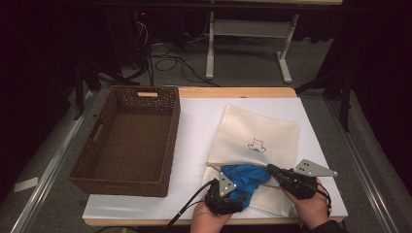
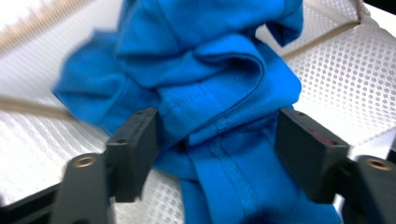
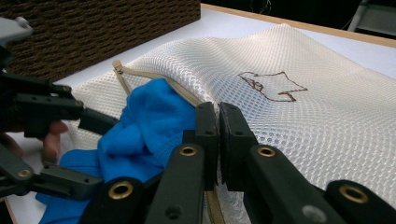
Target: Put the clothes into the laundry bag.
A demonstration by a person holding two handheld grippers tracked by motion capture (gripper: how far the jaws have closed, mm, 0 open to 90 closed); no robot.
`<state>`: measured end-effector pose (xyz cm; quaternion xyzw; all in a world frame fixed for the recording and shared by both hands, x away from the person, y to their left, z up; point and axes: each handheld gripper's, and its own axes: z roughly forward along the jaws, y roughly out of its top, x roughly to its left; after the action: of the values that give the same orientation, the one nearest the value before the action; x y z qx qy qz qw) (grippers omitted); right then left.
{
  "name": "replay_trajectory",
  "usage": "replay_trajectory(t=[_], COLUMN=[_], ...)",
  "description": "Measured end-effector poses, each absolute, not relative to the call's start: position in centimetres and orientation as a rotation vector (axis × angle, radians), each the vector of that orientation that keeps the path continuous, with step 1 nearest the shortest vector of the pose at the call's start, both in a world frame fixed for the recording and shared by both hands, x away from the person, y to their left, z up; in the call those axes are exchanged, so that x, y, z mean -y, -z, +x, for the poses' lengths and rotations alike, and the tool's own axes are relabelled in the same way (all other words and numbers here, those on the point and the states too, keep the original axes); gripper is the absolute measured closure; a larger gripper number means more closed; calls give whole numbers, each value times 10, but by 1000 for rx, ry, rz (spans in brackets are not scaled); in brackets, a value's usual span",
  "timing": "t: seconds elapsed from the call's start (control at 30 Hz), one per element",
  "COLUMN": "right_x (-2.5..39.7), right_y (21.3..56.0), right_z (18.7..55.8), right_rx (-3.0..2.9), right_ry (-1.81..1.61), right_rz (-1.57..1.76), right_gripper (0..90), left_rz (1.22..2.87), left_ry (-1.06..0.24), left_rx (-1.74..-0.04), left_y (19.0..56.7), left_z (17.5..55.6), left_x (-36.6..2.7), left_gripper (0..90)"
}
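Observation:
A white mesh bag (image 1: 262, 131) with a small drawn figure lies flat on the right half of the table. A blue cloth (image 1: 245, 177) is bunched at the bag's near, zippered mouth, partly inside it. My left gripper (image 2: 219, 149) stands open, one jaw on each side of the blue cloth (image 2: 205, 93). In the high view the left gripper (image 1: 232, 188) sits at the near edge, just under the cloth. My right gripper (image 3: 218, 116) is shut on the upper edge of the mesh bag (image 3: 299, 116) and holds it raised beside the blue cloth (image 3: 149, 121). The right gripper (image 1: 270, 169) comes in from the right.
A dark brown woven basket (image 1: 172, 126) with nothing in it stands on the left of the white table cover (image 1: 194, 145), a hand's width from the bag. The table's near edge runs right under both hands. Desk legs and cables stand on the floor beyond.

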<state>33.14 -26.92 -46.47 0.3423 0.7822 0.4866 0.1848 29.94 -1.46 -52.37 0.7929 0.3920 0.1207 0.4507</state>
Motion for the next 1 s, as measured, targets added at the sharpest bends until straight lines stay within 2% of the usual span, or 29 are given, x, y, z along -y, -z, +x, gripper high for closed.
replay_trajectory(t=[0.1, 0.27, 0.33, 0.67, 1.0], right_x=[269, 268, 268, 268, 267], right_y=[465, 464, 464, 464, 464], right_z=[331, 331, 330, 330, 331], right_rx=[-2205, -2205, -2206, -2202, -2202], right_ry=[-1370, -1368, -1368, -1371, -1368], right_rz=[965, 963, 963, 962, 952], right_gripper=[883, 882, 882, 882, 882], left_rz=[1982, 1963, 1950, 1877, 1872], left_ry=[-299, -282, -276, -325, -361], left_rx=[-986, -1009, -1017, -966, -988], left_y=[524, 524, 523, 514, 514], left_z=[301, 302, 302, 302, 321], left_x=[16, 13, 11, 16, 28], left_gripper=[429, 707, 759, 778, 782])
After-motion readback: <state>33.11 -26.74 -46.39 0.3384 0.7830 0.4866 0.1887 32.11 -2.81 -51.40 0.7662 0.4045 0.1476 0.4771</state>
